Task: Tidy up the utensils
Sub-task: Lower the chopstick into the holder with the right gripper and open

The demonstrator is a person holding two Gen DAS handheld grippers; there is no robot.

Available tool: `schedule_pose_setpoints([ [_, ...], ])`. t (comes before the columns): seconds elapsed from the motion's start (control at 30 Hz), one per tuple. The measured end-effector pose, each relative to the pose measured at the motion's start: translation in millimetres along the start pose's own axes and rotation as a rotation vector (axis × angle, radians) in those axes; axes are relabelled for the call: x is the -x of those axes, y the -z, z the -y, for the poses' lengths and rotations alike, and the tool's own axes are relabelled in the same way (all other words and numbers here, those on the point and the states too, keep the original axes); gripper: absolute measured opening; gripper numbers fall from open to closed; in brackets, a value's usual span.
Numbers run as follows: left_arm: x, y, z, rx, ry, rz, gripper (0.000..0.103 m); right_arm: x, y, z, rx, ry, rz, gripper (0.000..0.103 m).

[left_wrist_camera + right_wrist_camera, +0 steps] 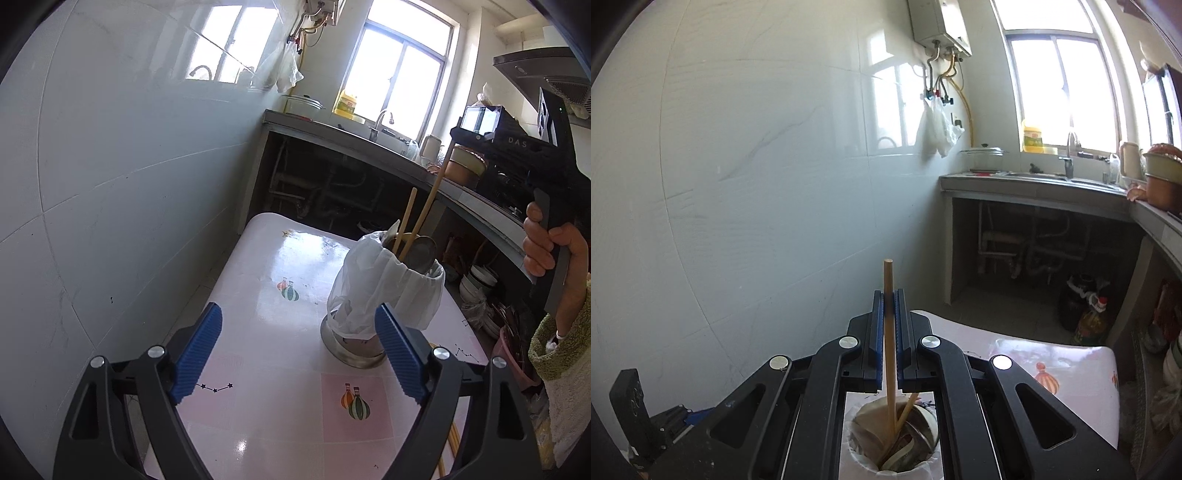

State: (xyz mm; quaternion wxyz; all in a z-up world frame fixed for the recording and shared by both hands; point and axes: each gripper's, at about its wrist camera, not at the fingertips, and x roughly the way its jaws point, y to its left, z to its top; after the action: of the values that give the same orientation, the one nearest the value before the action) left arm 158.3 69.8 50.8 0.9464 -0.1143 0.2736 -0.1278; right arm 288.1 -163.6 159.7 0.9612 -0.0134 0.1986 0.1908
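A metal utensil holder (388,295) wrapped in a white plastic bag stands on the pink-and-white table (280,266). It holds one wooden chopstick (406,218), a metal spoon (424,251) and other utensils. My right gripper (888,299) is shut on a second chopstick (889,354), held upright with its lower end inside the holder (897,446). In the left wrist view that gripper (456,138) hangs above the holder, carried by a hand (546,247). My left gripper (299,354) is open just in front of the holder, with nothing between its pads. More chopsticks (454,435) lie near the table's right edge.
A white tiled wall (129,184) runs close along the table's left side. A concrete counter (369,144) with sink, tap, pots and stove lines the back and right. Stacked bowls (480,280) and a pink basin (517,358) sit below it, right of the table.
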Motion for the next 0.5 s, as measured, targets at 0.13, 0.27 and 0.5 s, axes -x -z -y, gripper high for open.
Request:
schedule_pose_setpoints([
  [0.13, -1, -1, -11, 0.023, -0.006, 0.001, 0.082, -20, 10, -6, 0.011, -0.019, -0.049, 0.003],
  [0.27, -2, 0, -18, 0.039, -0.007, 0.001, 0.082, -29, 18, -10, 0.011, -0.04, -0.086, 0.003],
  [0.5, -3, 1, -22, 0.045, 0.002, -0.008, 0.082, -42, 40, -21, 0.064, -0.045, -0.174, 0.003],
])
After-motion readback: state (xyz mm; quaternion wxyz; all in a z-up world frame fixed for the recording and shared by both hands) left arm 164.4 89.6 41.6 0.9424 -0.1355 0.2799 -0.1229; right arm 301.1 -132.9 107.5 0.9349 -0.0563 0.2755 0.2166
